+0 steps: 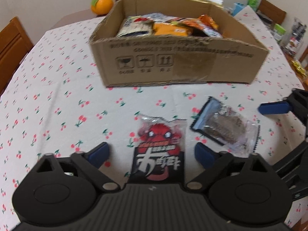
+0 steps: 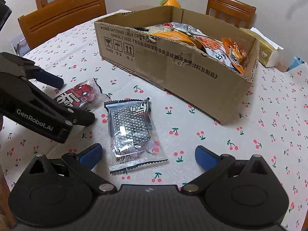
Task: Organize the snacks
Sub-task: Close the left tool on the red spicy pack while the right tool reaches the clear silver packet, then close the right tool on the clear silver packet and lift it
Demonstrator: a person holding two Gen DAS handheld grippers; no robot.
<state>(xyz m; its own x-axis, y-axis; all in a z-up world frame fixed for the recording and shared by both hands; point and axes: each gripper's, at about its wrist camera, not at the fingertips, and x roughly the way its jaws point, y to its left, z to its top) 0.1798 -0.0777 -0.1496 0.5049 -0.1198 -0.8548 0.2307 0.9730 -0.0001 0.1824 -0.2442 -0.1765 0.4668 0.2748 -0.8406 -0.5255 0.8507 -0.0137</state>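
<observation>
Through the left wrist camera we are holding the left tongs (image 1: 152,155) wide around the red packet (image 1: 160,146), which is lying flat on the desk (image 1: 57,88) at 6 o'clock; the pads are standing clear of it on both sides, so nothing is gripped yet. The clear packet (image 1: 224,128) is lying just beside it at 3 o'clock, and the box (image 1: 173,63) is sitting at 12 o'clock, already carrying many snacks.

Through the right wrist camera we are keeping the right tongs (image 2: 148,156) wide over the clear packet (image 2: 132,134) at 6 o'clock, its near end lying between the pads untouched. The left tongs (image 2: 75,100) are straddling the red packet (image 2: 82,96) at 9 o'clock. We are judging the job mostly done: two packets are remaining outside the box (image 2: 173,65).
</observation>
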